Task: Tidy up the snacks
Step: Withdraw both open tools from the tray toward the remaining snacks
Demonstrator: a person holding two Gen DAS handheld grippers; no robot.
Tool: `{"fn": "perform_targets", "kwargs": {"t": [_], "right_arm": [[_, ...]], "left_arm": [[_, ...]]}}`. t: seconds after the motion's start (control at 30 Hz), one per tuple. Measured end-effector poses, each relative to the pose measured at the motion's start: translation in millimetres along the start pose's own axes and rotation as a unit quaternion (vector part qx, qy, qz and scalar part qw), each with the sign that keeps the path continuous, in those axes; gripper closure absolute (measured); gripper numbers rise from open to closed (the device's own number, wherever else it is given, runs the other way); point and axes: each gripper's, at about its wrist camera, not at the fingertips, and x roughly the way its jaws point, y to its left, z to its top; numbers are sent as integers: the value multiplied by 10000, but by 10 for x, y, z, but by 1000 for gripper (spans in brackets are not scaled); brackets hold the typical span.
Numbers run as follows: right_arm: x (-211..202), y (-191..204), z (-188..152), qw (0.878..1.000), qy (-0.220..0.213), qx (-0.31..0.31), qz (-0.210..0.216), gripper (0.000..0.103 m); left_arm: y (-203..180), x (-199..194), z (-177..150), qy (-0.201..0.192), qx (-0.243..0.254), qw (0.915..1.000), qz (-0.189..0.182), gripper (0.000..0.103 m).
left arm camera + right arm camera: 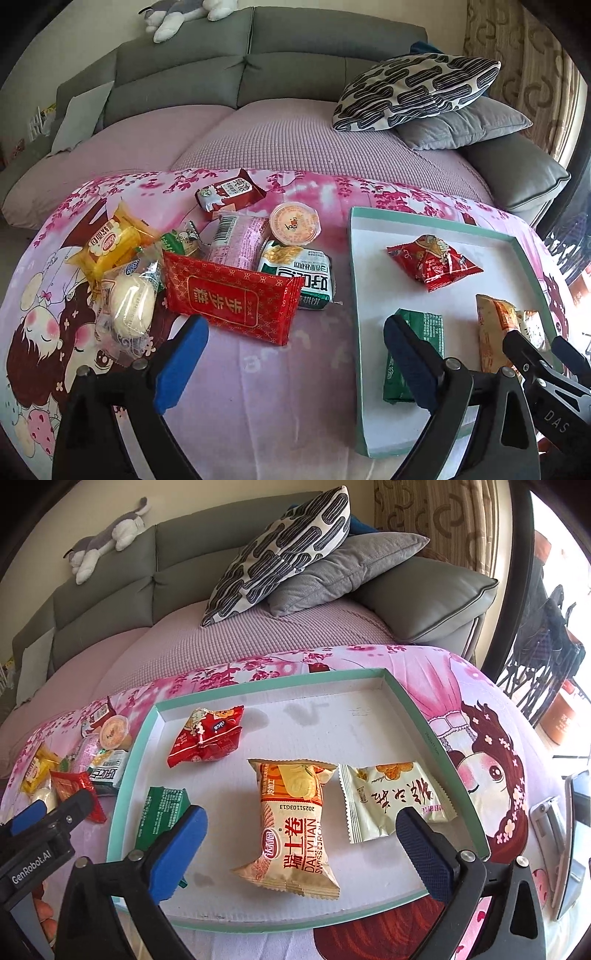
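I see the teal-rimmed tray [458, 746] filling mid-frame on the cartoon-print tabletop [258, 387], holding four snacks, with the Swiss roll pack [291, 823] at centre. The loose snack pile [207, 258] sits left of it. My left gripper [295, 343] and right gripper [301, 834] hover with jaws wide apart, holding nothing.

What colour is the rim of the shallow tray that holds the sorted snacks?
Mint green, around a white floor; the tray shows best in the right wrist view.

Grey sofa [236, 48] — plush toy [107, 542], cushions [280, 550]
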Motion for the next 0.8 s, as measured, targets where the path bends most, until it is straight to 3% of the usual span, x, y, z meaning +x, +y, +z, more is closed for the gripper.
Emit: {"fn": "perform_targets", "kwargs": {"t": [0.2,0.37,0.5,0.67,0.8], "right_arm": [[-4,63,12,9998,-45,59,173,0],[-96,192,-2,9991,-346,-102,-219,0],[-102,237,14,9991,-336,63,-233,0],[-137,254,-7,9988,-343,255,238,0],[-178,359,-9,9989,-443,88,144,0]], "left_arm": [[36,-65,16,-180,-75,9996,-202,7],[97,-130,39,-375,-133,9990,-186,7],[205,-172,53,-486,-287,9981,-234,7],[374,-234,68,-715,-377,9967,-21,7],[561,-268,69,-764,-526,9955,180,7]]}}
